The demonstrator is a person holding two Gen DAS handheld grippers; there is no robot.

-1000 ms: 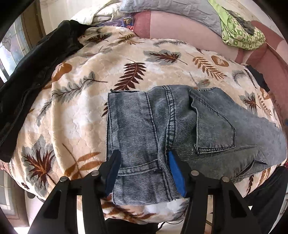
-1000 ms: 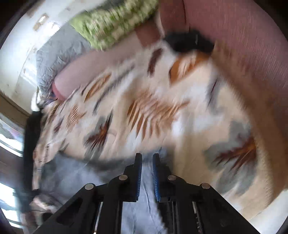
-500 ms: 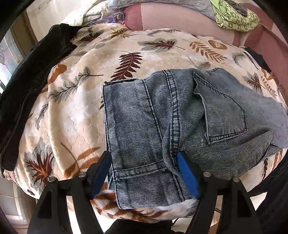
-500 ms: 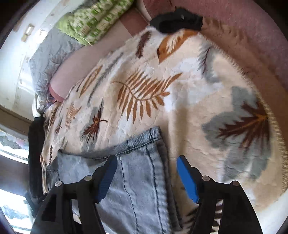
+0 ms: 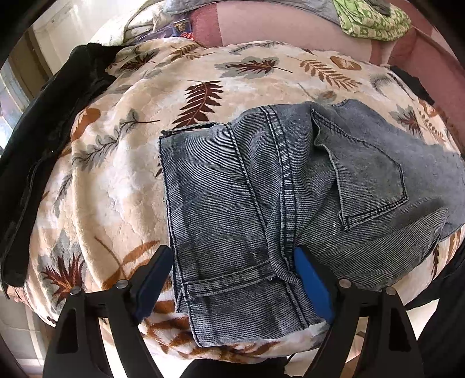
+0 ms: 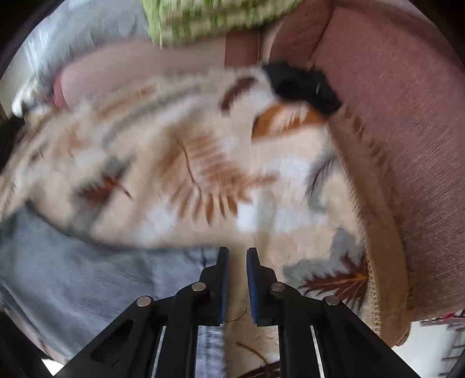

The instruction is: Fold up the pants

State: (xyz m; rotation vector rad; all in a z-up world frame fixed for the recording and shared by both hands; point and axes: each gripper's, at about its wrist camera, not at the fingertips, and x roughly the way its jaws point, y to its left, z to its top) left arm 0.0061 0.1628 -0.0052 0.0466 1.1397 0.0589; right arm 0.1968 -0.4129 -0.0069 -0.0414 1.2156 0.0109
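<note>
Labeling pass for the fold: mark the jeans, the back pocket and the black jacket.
jeans (image 5: 221,203), left wrist view, on the flat leg panel.
back pocket (image 5: 366,171), left wrist view, middle of the pocket patch.
black jacket (image 5: 43,122), left wrist view, on its body along the blanket's left edge.

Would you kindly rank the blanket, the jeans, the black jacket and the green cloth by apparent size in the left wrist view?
1. Blanket, filling most of the frame.
2. Jeans, though nearest the camera, which flatters them.
3. Black jacket, partly cut off at the edge, so unsure.
4. Green cloth, far off and cropped.
</note>
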